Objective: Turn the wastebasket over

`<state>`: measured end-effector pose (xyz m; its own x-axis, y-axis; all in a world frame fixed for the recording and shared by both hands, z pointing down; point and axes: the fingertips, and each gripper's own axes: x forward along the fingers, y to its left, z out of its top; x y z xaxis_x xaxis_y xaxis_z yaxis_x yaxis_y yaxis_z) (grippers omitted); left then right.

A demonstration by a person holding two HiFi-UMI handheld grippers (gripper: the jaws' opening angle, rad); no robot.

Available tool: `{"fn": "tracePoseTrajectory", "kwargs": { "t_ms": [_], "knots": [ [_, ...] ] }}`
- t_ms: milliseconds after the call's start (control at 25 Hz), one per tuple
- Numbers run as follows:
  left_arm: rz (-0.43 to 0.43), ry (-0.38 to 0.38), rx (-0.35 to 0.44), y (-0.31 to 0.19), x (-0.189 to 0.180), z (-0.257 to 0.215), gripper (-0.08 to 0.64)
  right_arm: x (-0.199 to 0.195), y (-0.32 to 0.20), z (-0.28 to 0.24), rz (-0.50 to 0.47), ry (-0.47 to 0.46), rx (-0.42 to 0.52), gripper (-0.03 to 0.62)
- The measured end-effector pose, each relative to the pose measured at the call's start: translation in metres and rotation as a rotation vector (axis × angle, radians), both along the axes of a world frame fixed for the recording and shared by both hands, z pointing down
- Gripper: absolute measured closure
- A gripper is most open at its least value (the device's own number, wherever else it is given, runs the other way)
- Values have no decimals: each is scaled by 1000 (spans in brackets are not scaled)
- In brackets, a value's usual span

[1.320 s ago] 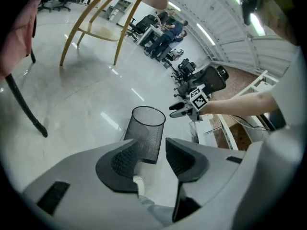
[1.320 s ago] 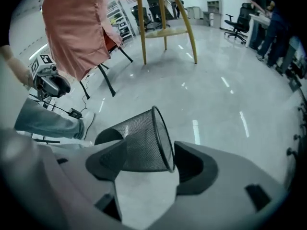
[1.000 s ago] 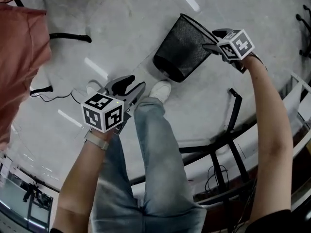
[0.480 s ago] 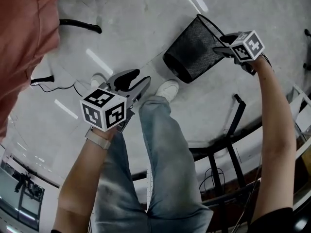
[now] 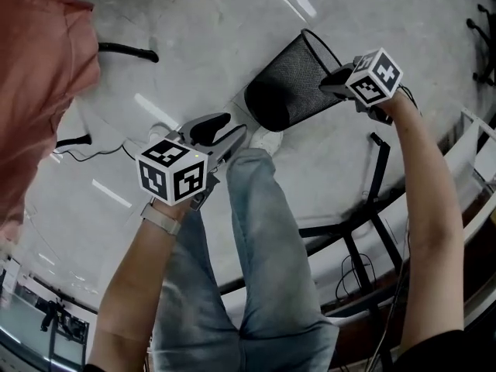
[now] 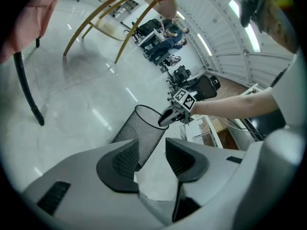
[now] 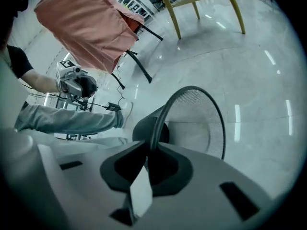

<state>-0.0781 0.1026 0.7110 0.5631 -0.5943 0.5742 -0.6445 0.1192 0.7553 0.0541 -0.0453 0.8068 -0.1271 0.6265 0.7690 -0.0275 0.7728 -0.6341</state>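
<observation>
The black mesh wastebasket (image 5: 288,84) leans on the pale floor just beyond the person's white shoe, its open mouth turned up and to the right. My right gripper (image 5: 332,84) is at the basket's rim and its jaws are closing, with the wire rim (image 7: 165,111) pinched between the pads. In the right gripper view the rim runs straight into the right gripper (image 7: 147,153). My left gripper (image 5: 227,132) hovers over the person's knee, open and with nothing in it. Past the left gripper (image 6: 151,158) in its own view, the wastebasket (image 6: 136,131) and the right gripper (image 6: 169,118) show ahead.
The person's jeans-clad legs (image 5: 256,231) and white shoe (image 5: 265,139) stand directly below the basket. A salmon cloth (image 5: 39,76) hangs at the left. A black metal frame (image 5: 372,208) and cables lie at the right. Wooden chair legs (image 7: 211,4) stand beyond.
The right gripper's jaws have come together on the basket's rim and it has shifted left, tipping the basket's mouth upward. The left gripper has risen a little.
</observation>
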Motion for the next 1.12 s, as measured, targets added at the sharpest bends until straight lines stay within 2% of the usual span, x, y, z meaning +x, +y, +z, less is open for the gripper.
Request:
{"fn": "tracePoseTrajectory", "kwargs": {
  "t_ms": [240,480,640,880,1120],
  "knots": [
    [105,10,8,29,-5,-14,383,-5,53,-15,21,16,42,566],
    [235,12,1,69,-28,-17,383,-10,100,-20,167,58,220,565],
    [315,-7,1,89,-41,-18,383,-12,144,-19,156,85,307,568],
    [362,-10,11,107,-67,-18,383,-29,210,-7,180,122,428,574],
    [401,-3,5,119,-81,-7,383,-46,239,8,209,164,555,573]
  ]
}}
